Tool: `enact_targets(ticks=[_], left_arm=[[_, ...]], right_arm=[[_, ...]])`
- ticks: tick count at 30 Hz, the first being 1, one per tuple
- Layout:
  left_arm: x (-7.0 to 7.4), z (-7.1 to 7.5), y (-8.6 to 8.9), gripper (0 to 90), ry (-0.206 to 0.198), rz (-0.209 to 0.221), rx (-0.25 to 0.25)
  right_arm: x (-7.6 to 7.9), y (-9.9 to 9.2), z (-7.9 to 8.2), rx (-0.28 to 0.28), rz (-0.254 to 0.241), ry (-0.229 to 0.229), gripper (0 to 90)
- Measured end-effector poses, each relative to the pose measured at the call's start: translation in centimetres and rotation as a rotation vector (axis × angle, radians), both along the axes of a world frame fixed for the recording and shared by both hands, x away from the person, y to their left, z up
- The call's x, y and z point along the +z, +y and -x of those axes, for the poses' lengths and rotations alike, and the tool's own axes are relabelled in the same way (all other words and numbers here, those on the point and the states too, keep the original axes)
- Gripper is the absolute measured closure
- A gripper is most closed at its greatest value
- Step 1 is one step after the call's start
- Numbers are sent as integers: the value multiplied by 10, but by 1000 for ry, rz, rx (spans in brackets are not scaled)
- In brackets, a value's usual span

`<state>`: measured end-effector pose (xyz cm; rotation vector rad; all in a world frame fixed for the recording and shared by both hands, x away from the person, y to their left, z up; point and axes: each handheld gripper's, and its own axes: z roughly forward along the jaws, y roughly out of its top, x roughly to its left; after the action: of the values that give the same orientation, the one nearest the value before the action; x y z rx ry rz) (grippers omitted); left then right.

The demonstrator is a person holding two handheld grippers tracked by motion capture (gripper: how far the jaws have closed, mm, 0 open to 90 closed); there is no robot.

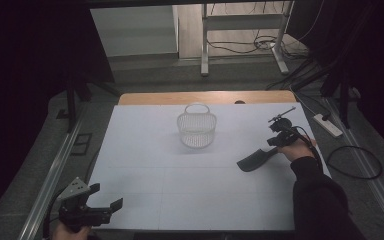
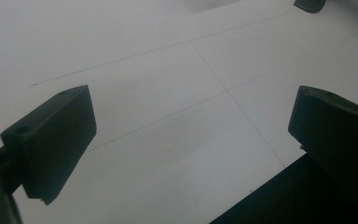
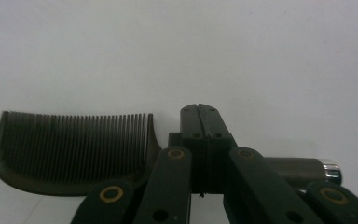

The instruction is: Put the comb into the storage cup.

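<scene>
Now comb point(image 3: 74, 156) handle clamped in right claw point(image 3: 200, 116) (teeth leftward); flat on table point(image 3: 214, 46)

Right gripper view: my right gripper point(image 3: 199, 109) clamped on a dark comb point(image 3: 74, 154).

I see the jaws pressed together over the comb's neck; the toothed head lies left of them, teeth pointing up in frame; the handle runs right, ending in a silver cap; all of it rests on the white table point(image 3: 177, 51).

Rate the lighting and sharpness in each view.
High view: dim, murky surround, the white basket fairly sharp. Left gripper view: soft and washed out, tongs blurred, table evenly lit. Right gripper view: sharpest, comb teeth crisp, faint shadow beneath.
</scene>
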<state>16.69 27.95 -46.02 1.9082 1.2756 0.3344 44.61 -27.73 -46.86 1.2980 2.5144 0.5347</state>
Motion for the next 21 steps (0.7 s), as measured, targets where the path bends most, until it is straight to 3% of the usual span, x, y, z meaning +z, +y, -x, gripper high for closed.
enact_targets(ticks=[11,21], left_arm=[[0,0,0,18,1,-2,-1],[0,0,-1,20,1,-3,-3]], right_arm=[[-20,0,-4,4,53,33,891],[-23,-13,-4,-18,71,46,892]])
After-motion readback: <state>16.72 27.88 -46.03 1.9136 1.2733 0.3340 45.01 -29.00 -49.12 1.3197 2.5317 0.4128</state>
